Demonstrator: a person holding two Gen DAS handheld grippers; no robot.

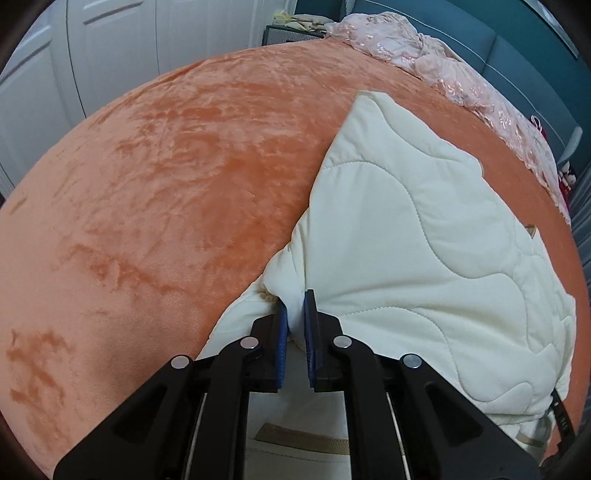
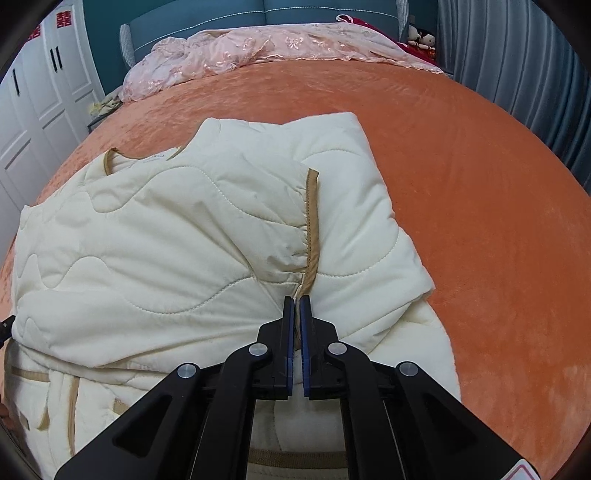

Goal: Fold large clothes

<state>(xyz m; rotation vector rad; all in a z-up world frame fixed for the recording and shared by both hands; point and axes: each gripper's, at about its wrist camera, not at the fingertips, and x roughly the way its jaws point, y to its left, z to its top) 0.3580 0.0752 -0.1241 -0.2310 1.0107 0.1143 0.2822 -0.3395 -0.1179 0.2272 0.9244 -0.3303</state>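
1. Pinching a bunched fold of the cream quilted jacket (image 1: 406, 236), the left tool (image 1: 293, 302) is clenched on its fabric.
2. Right tool (image 2: 296, 301) is clenched on the jacket's tan-trimmed edge (image 2: 312, 221).
3. Jacket lies on the orange bed (image 1: 147, 184); pink lace bedding (image 2: 258, 48) lies beyond.

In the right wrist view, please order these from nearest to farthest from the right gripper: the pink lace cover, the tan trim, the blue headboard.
From the right gripper:
1. Tan trim, on the cream jacket, at the fingers.
2. Pink lace cover, across the bed's far end.
3. Blue headboard, behind the cover.
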